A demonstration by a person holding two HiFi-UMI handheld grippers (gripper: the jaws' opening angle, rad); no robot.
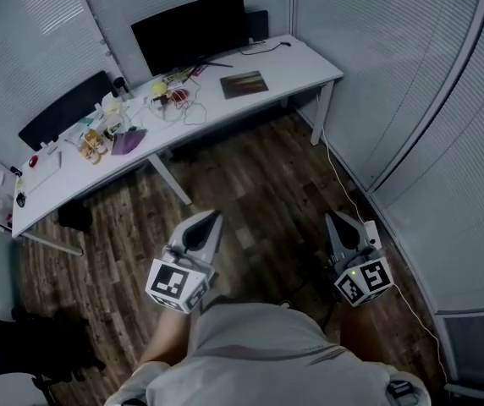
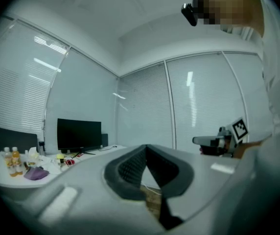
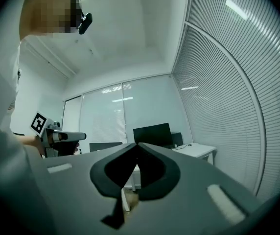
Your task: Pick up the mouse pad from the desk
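The mouse pad [image 1: 244, 84] is a brown rectangle lying flat on the white desk [image 1: 293, 62], to the right of the black monitor [image 1: 189, 30]. Both grippers hang over the wooden floor, well short of the desk, and point toward it. My left gripper [image 1: 217, 214] is shut with nothing between its jaws, as its own view also shows for the left gripper [image 2: 146, 146]. My right gripper [image 1: 327, 214] is shut and empty too, and the right gripper [image 3: 137, 144] looks level at the desk [image 3: 201, 151]. Neither gripper view shows the pad itself.
Left of the monitor the desk carries bottles [image 1: 94, 142], a purple cloth [image 1: 128, 140], tangled cables [image 1: 178, 108] and a second dark screen [image 1: 64, 108]. A white cable [image 1: 343, 184] runs along the floor by the blinds-covered glass wall. A black chair [image 1: 13, 341] stands at the lower left.
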